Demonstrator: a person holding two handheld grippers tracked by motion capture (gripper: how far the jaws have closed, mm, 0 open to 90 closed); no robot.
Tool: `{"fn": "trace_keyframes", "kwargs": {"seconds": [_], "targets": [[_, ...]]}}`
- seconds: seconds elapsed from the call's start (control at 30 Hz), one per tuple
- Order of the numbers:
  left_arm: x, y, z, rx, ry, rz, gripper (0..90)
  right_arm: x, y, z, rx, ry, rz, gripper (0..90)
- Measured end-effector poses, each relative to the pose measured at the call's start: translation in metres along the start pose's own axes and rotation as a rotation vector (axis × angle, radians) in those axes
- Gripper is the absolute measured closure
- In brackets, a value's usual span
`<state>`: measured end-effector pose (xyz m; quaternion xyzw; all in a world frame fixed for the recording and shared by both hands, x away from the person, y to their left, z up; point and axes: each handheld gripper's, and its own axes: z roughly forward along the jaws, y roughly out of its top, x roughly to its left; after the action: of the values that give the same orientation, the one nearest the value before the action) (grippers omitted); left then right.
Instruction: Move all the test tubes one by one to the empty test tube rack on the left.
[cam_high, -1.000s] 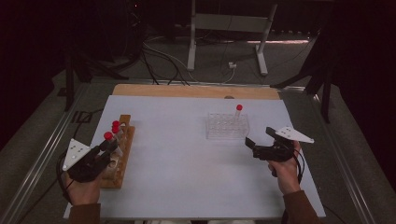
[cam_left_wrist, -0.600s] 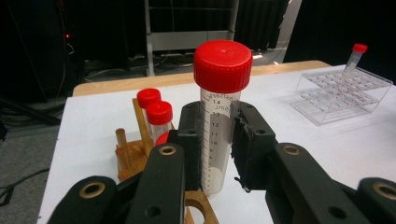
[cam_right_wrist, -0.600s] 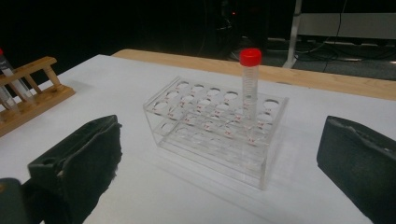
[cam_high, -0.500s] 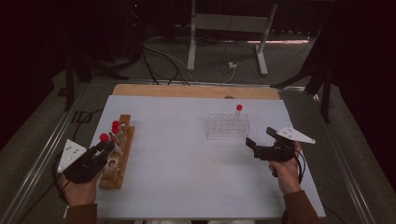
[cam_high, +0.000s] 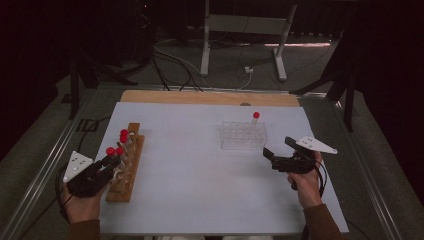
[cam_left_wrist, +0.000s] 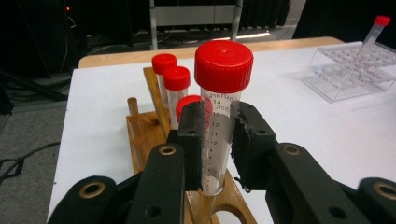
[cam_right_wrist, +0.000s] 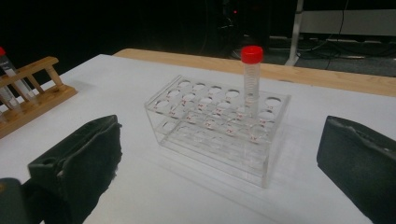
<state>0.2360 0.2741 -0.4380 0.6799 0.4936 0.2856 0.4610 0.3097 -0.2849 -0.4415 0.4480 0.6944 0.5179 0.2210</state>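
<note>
On the bench (cam_high: 200, 190), the wooden rack (cam_high: 125, 172) (tubes (cam_high: 123, 136) in it) lies left; the clear rack (cam_high: 244, 136), seemingly holding one tube (cam_high: 255, 120), stands right, farther back.

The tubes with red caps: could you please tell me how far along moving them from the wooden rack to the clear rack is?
Done: one tube stands in the clear rack. In hand: the left claw grips a second tube above the wooden rack. Left: three capped tubes wait there; the right claw is open.
</note>
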Motion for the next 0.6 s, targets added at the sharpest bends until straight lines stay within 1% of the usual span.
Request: {"fn": "trace_keyframes", "kwargs": {"seconds": [0.17,0.33,0.6], "targets": [[-0.002,-0.004,0.004,0.042,0.009,0.017,75.2,0.000,0.000,0.000,0.000,0.002,-0.001,0.0],[-0.002,-0.009,0.007,0.076,0.016,0.021,75.0,0.000,0.000,0.000,0.000,0.003,0.000,0.0],[-0.003,-0.013,0.012,0.116,0.024,0.035,74.9,0.001,0.000,0.001,0.001,0.007,-0.007,0.0]]}}
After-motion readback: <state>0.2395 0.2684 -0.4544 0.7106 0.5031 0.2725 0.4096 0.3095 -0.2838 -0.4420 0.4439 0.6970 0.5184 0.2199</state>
